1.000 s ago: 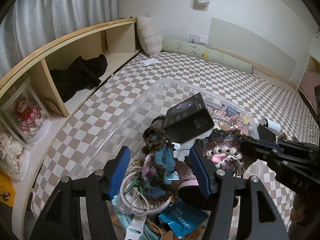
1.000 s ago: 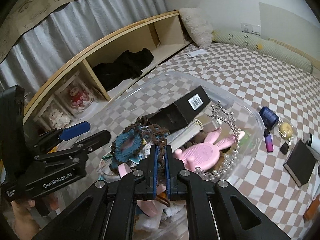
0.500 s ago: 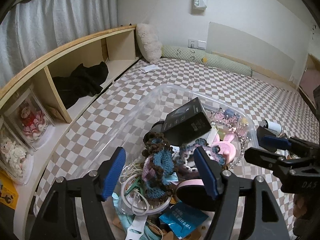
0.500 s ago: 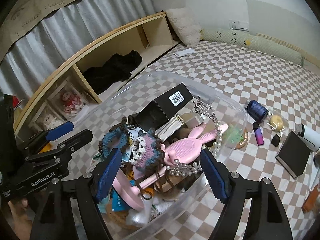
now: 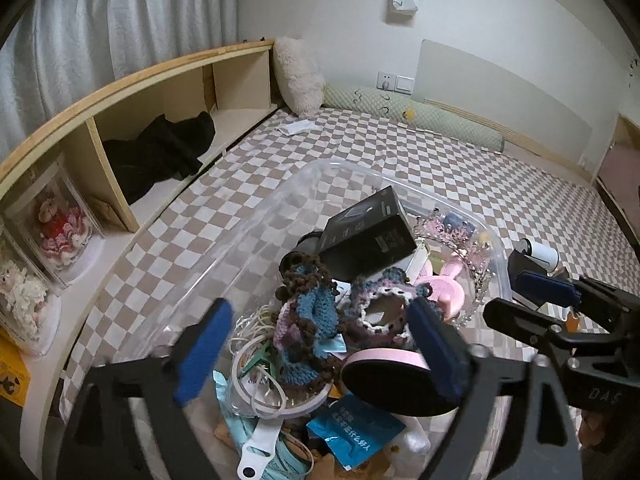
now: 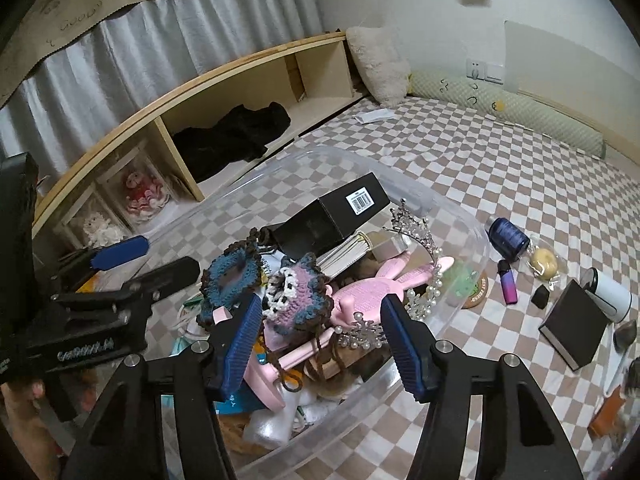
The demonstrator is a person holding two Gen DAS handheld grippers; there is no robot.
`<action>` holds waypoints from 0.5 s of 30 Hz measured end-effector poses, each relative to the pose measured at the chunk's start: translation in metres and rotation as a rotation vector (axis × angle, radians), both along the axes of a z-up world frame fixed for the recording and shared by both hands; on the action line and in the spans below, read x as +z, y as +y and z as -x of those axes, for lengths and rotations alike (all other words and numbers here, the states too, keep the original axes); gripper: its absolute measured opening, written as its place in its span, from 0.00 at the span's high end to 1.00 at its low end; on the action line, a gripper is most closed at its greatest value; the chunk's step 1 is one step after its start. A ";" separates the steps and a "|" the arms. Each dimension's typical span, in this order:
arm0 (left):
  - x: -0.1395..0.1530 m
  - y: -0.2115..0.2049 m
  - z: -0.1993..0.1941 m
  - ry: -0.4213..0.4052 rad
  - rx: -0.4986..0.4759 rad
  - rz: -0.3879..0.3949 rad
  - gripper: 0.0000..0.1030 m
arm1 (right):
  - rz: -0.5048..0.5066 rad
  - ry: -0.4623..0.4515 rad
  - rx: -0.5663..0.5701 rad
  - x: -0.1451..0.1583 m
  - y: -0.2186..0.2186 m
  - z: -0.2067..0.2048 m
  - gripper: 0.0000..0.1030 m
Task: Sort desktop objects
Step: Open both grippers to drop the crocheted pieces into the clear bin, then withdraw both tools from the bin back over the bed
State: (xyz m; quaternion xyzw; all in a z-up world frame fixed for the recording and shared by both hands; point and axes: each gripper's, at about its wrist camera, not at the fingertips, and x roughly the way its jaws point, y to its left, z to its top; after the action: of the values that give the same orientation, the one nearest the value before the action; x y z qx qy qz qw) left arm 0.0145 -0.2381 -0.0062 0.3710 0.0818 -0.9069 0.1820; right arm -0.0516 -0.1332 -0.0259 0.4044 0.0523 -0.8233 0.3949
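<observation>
Left gripper (image 5: 320,354): its jaws, narrower a second ago, are opening and are now spread wide; nothing is pressed between the pads.
Right gripper (image 6: 320,344): shut tight on crocheted yarn a second ago, then thrown wide; its jaws are now closing, with nothing gripped.
Pink-and-blue crochet piece (image 6: 298,300): released from the right gripper and now lying on the pile in the clear bin (image 6: 476,236), partly over the pink bunny brush (image 6: 376,286).
Brown-and-blue crochet piece (image 5: 310,328): seemingly unmoved between the left pads, though blur leaves this uncertain.
</observation>
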 end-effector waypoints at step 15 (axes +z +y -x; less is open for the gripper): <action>0.016 0.024 -0.008 0.021 -0.034 0.059 0.00 | -0.048 0.087 -0.114 0.006 0.027 -0.001 0.13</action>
State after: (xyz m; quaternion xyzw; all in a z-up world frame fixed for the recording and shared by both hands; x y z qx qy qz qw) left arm 0.0220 -0.2138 0.0102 0.3574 0.0508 -0.9157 0.1768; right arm -0.0501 -0.1062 -0.0195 0.3799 0.0659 -0.8598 0.3349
